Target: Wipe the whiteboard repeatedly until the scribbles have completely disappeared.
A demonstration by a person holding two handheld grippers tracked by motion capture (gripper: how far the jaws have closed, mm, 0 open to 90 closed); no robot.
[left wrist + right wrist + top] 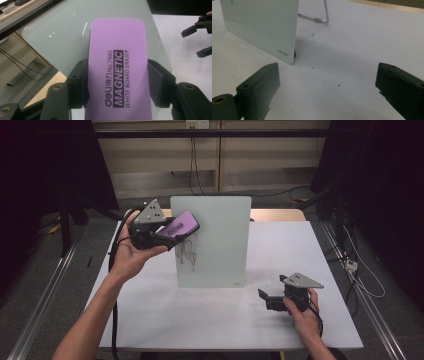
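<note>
The white tabletop (210, 320) fills the middle of the high view. On it, at centre, a frosted glass whiteboard (215, 240) stands propped, leaning back on a thin metal stand (325, 15) seen at the top of the right gripper view. Dark scribbles (187, 252) mark the board's lower left face. In the upper left of the high view the left gripper (172, 231) is held raised in front of the board's upper left corner, its jaws clamped on the long sides of a purple magnetic whiteboard eraser (118, 72); whether the eraser touches the glass is hard to tell. At lower right the right gripper (265, 296) rests low by the tabletop, near the board's lower right corner, its jaws wide apart with nothing between them.
</note>
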